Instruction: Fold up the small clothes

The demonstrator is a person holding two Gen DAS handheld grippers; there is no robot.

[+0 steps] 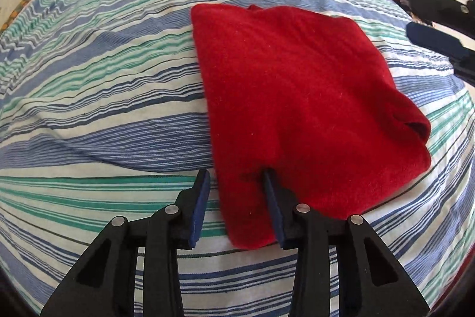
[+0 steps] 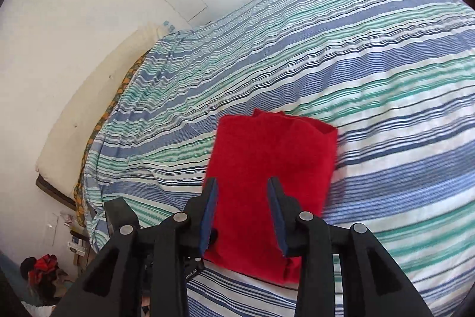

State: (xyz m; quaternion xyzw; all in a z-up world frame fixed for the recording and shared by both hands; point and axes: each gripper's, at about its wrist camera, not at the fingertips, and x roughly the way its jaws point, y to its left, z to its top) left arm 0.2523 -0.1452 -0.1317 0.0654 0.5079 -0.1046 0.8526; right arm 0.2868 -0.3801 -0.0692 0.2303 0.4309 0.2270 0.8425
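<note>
Left gripper point(image 1: 236, 183) straddles the folded red garment's point(image 1: 297, 97) near end; it seemingly runs lengthwise away.

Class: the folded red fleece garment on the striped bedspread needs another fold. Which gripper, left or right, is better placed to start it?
Left, probably. The left gripper straddles the red fleece garment's near corner, one finger touching it; the right gripper appears raised above.
</note>
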